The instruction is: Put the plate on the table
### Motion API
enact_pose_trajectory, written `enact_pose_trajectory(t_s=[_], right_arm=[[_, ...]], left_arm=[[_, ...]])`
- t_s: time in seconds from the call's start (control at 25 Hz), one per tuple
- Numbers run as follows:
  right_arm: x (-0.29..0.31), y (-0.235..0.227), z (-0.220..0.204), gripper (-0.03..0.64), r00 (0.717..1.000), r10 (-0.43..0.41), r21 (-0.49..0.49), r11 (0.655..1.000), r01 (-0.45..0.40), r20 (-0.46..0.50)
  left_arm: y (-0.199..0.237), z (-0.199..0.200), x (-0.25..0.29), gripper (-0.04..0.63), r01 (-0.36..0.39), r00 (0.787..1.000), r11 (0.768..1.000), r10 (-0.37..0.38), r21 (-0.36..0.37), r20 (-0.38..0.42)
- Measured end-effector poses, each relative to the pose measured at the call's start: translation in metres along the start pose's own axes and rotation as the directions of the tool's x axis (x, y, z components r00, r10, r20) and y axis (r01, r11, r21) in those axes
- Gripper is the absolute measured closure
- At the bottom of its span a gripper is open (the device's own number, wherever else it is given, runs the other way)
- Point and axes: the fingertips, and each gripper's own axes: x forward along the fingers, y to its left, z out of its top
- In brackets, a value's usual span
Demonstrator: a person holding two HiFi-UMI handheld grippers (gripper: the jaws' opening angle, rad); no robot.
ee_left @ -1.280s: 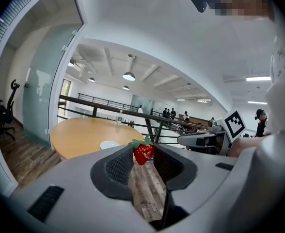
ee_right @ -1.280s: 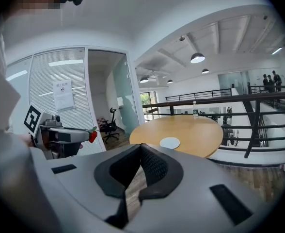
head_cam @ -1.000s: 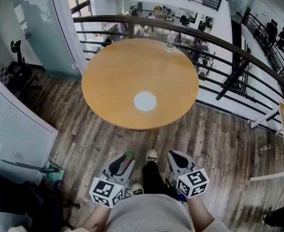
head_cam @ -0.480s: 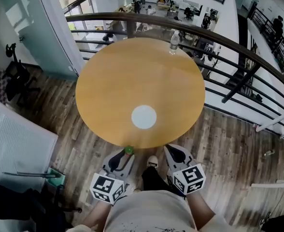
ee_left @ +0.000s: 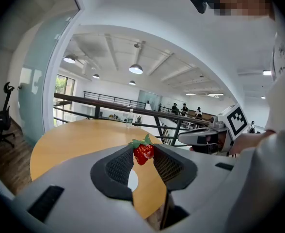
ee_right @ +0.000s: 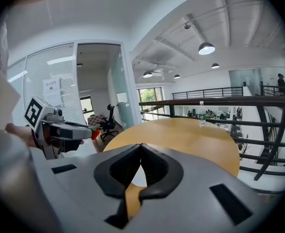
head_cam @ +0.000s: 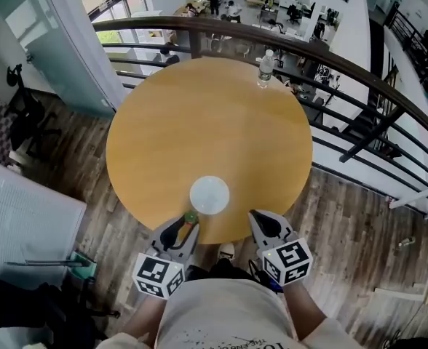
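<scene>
A white plate (head_cam: 209, 194) lies flat on the round wooden table (head_cam: 199, 115), close to its near edge. My left gripper (head_cam: 189, 221) is shut on a red strawberry (head_cam: 191, 217) with a green top, just left of the plate at the table's rim. The left gripper view shows the strawberry (ee_left: 143, 152) pinched between the tips, with the plate (ee_left: 132, 178) below. My right gripper (head_cam: 257, 218) hovers at the rim to the plate's right. Its jaws meet at the tips (ee_right: 141, 147) with nothing between them.
A clear water bottle (head_cam: 266, 69) stands at the table's far edge, by a curved dark railing (head_cam: 359, 67) with an open drop behind. An office chair (head_cam: 21, 100) stands far left, a white partition (head_cam: 25, 217) near left. The floor is wood planks.
The person has stepped up to the table. Both grippers, earlier over the floor, now reach the table's near edge beside the plate. The strawberry stays gripped.
</scene>
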Motion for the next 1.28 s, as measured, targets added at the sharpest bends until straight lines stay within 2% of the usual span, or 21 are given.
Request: enact_pose_trajectory(t_s=[0.28, 0.52, 0.8, 1.28], right_arm=[[0.015, -0.004, -0.001, 0.597, 1.000, -0.005, 0.029, 1.000, 0.005, -0.002], [0.032, -0.007, -0.006, 0.597, 0.999, -0.038, 0.052, 0.998, 0.039, -0.024], [0.055, -0.017, -0.016, 0.597, 0.995, -0.087, 0.081, 0.992, 0.092, -0.057], [0.091, -0.026, -0.040, 0.597, 0.989, -0.107, 0.103, 0.988, 0.118, -0.103]], left_arm=[[0.012, -0.002, 0.011, 0.451, 0.012, 1.000, 1.000, -0.011, 0.005, -0.027], [0.027, -0.007, 0.024, 0.451, 0.054, 0.996, 0.998, -0.053, 0.017, -0.076], [0.046, -0.018, 0.049, 0.451, 0.111, 0.984, 0.993, -0.104, 0.038, -0.147], [0.063, -0.045, 0.097, 0.451, 0.193, 0.958, 0.978, -0.172, 0.074, -0.229]])
